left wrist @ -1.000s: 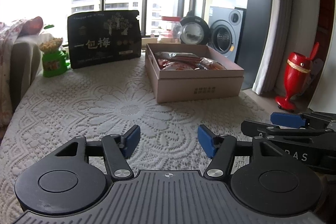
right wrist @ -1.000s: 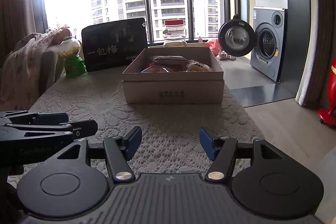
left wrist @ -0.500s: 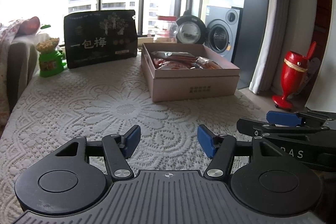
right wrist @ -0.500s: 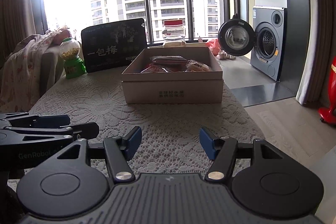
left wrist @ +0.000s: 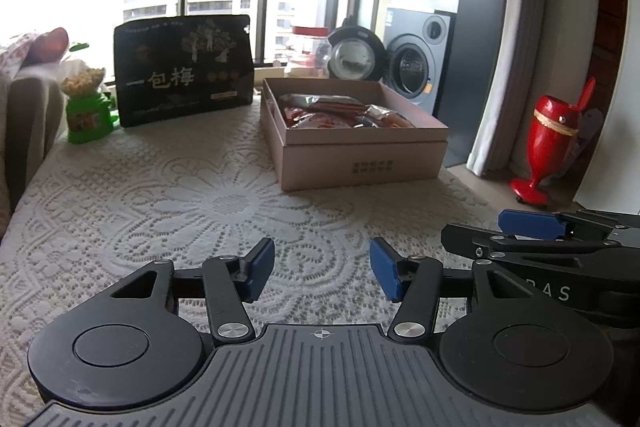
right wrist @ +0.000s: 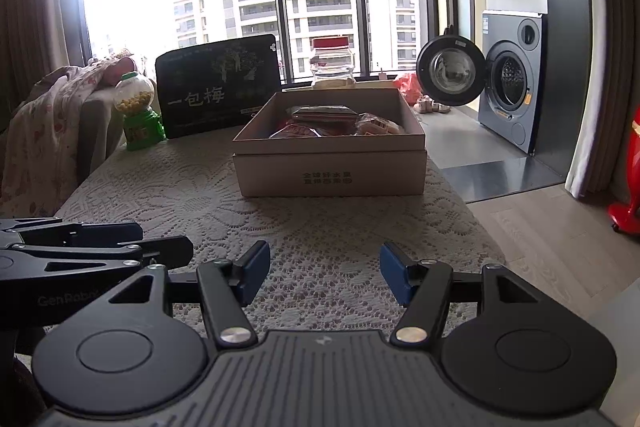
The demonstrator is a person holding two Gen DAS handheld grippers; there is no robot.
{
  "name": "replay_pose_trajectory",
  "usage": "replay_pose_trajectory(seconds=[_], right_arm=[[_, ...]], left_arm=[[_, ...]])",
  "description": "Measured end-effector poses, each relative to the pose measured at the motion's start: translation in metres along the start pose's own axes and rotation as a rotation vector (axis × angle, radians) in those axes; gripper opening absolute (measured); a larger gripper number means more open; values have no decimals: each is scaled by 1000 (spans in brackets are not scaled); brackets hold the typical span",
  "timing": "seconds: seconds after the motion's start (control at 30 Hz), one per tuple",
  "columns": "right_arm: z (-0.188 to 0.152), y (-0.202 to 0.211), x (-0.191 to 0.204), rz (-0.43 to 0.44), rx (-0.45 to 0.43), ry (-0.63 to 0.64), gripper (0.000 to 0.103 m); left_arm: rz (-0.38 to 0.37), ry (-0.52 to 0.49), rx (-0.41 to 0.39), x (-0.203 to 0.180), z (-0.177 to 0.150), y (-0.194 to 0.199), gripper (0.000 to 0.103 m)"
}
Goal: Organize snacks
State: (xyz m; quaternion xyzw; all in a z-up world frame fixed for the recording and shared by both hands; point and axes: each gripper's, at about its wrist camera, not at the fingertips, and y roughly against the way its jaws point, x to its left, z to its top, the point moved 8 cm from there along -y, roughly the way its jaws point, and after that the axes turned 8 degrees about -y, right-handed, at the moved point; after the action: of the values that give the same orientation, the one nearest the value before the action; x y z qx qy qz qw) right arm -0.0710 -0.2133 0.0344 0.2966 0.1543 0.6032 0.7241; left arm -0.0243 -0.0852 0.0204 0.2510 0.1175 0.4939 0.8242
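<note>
A beige open box stands on the lace-covered table and holds several red and silver snack packets. A black snack bag with white characters stands upright behind it to the left. A green candy dispenser stands further left. My left gripper is open and empty, low over the near table. My right gripper is open and empty beside it; it also shows in the left wrist view.
A clear jar with a red lid stands behind the box. The table's right edge drops to a wood floor. A washing machine with open door and a red vase stand at right. A cloth-draped chair is at left.
Both grippers have drawn back slightly from the box, and the left wrist view has turned a little left. Both stay open and empty.
</note>
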Motion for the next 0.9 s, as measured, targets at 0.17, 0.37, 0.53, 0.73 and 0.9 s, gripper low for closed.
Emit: replay_pose_trajectory(seconds=[0.17,0.37,0.53,0.73,0.9], right_arm=[[1,-1,0,0,-1,-4,62],[1,-1,0,3,-2,-8,61],[1,0,0,1,-7,-11,61],[2,0,1,3,-5,-11,61],[2,-2,0,1,3,-13,61]], left_arm=[[-13,-11,9,-3,-1,-1,41],[-24,-36,14,-9,-1,-4,23],[25,-38,-43,-7,1,5,20],[84,-49,-43,-6,2,3,19],[32,-42,-44,-7,2,1,19]])
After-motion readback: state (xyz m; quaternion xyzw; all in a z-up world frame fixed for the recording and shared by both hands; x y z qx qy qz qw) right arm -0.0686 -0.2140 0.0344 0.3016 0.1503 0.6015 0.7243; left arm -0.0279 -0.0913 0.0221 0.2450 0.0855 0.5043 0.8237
